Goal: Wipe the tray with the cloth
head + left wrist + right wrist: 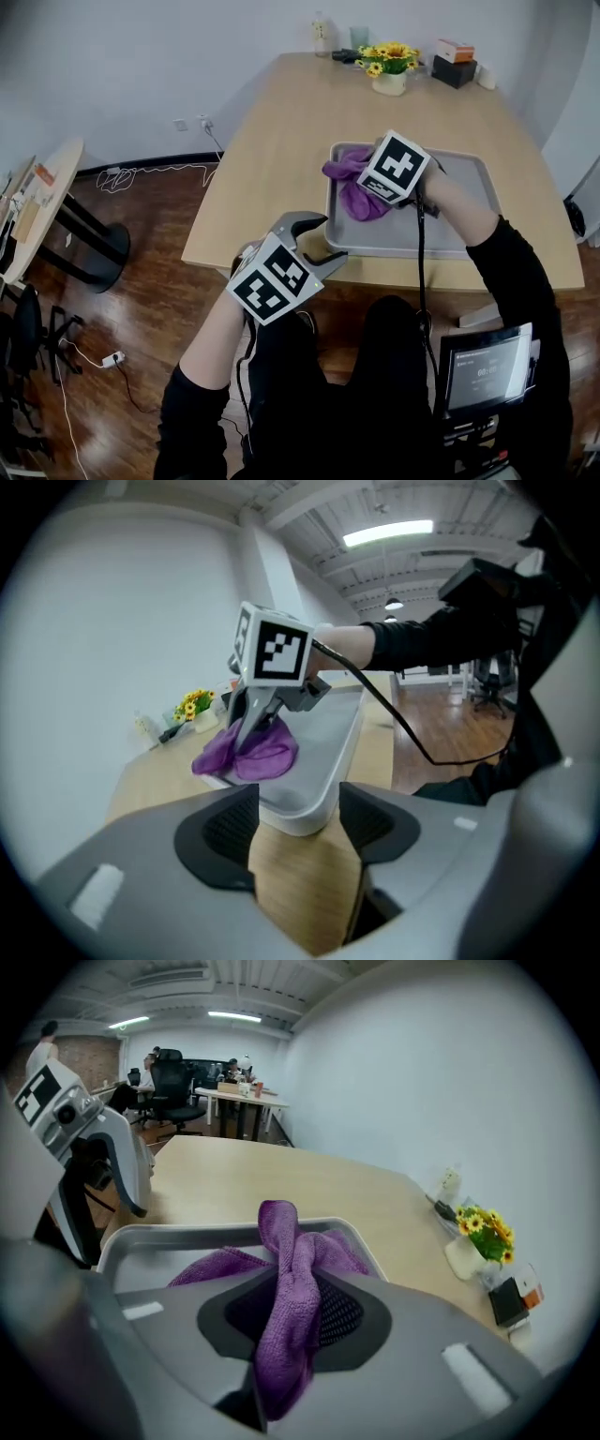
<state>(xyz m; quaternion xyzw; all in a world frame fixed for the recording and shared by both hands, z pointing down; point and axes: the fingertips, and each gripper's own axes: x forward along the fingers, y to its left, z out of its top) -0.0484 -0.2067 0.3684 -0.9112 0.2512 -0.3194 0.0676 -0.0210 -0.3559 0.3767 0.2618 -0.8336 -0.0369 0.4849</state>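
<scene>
A grey tray [469, 202] lies on the wooden table, and a purple cloth [352, 183] is bunched at its left end. My right gripper [375, 195] reaches down into the tray, shut on the cloth [291, 1241], which is pinched into an upright fold between the pads. My left gripper [328, 239] hangs at the tray's near left corner. In the left gripper view its jaws [298, 827] stand open with that tray corner [300, 808] at their mouth; the pads [225, 832] do not press it. The right gripper [272, 658] and the cloth [248, 752] appear beyond.
At the table's far end stand a pot of yellow flowers [390, 67], a bottle [322, 33] and small boxes [455, 61]. A screen [487, 366] sits at my right hip. A round side table [42, 202] and floor cables [141, 173] are on the left.
</scene>
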